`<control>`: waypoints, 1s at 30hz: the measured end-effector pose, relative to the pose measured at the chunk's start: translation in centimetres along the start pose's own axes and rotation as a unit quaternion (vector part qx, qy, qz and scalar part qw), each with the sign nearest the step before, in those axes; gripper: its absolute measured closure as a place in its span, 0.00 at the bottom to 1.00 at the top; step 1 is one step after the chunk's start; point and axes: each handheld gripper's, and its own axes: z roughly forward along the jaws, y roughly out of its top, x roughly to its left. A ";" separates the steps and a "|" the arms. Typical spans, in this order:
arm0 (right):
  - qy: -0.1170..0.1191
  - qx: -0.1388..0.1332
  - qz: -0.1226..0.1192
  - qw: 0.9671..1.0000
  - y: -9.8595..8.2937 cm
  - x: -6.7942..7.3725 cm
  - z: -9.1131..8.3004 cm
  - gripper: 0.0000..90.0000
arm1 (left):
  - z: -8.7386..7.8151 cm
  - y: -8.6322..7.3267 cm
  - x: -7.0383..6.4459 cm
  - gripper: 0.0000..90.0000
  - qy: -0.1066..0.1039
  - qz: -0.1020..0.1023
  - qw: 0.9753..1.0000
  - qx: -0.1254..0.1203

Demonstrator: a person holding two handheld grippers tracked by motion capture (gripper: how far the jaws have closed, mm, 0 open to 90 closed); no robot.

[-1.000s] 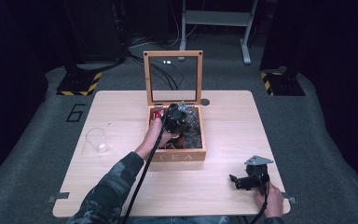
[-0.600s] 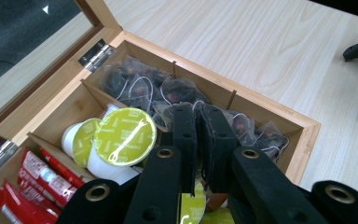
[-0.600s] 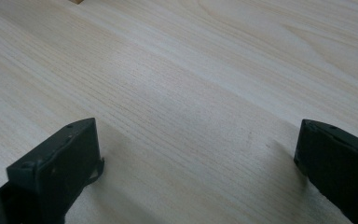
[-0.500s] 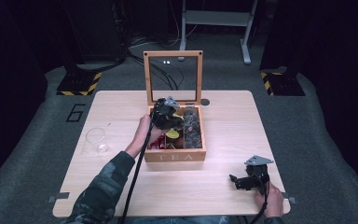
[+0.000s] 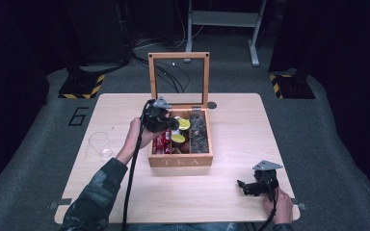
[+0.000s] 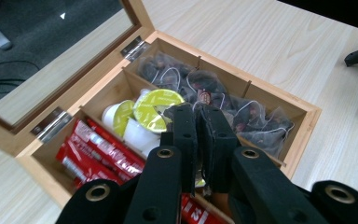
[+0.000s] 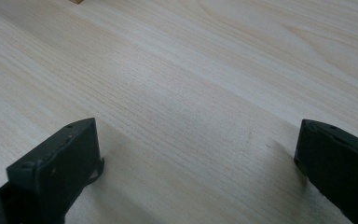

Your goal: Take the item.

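Wooden table [image 5: 231,130], tea box [image 5: 180,160] lid propped open for access.
We've got the left gripper [image 6: 196,122] pinched onto a capsule's [image 6: 156,109] rim to lift it; right gripper [image 5: 244,187] idles, released.

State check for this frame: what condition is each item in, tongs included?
Tea box: lid open, standing upright.
Left tongs: shut, above the box; whether they pinch anything is unclear.
Right tongs: open, low over bare table.
Glass cup: upright, looks empty.
Green-lidded pods: in the middle compartment.
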 end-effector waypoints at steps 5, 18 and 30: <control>0.000 0.000 0.000 1.000 0.0 0.0 0.0 0.00 | -1.8 -0.8 0.3 0.94 0.012 -0.003 1.000 -0.007; 0.000 0.002 0.005 1.000 0.0 0.1 0.0 0.00 | -6.9 -4.7 2.6 0.95 0.034 -0.037 0.998 -0.037; 0.001 -0.003 0.003 1.000 0.2 0.0 0.2 0.00 | -10.1 -7.3 4.5 0.95 0.057 -0.052 0.996 -0.048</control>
